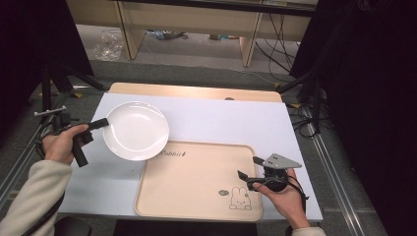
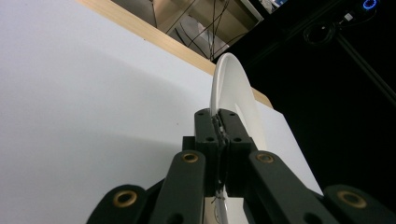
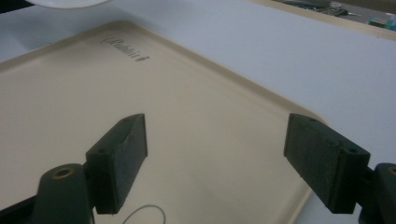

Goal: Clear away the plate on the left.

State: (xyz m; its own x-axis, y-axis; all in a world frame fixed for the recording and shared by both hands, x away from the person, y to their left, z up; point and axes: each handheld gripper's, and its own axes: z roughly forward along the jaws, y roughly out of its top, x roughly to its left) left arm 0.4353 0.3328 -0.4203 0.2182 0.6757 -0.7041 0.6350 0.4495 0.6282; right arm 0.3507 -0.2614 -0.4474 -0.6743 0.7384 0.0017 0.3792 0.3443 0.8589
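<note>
A white plate (image 1: pixel 135 130) hangs above the white table top, its right edge over the top left corner of the beige tray (image 1: pixel 196 182). My left gripper (image 1: pixel 104 123) is shut on the plate's left rim. In the left gripper view the plate (image 2: pixel 231 88) stands edge-on, pinched between the two black jaws of that gripper (image 2: pixel 220 128). My right gripper (image 1: pixel 248 167) is open over the tray's right edge, with nothing between its fingers. The right gripper view has the open right gripper (image 3: pixel 215 163) above the bare tray (image 3: pixel 196 112), and the plate's edge (image 3: pixel 70 3) at top left.
The tray carries the word "Rabbit" (image 1: pixel 173 153) at its upper left and a rabbit drawing (image 1: pixel 240 199) at its lower right. A wooden table edge (image 1: pixel 196 92) runs along the far side. Cables and stands lie on the floor around the table.
</note>
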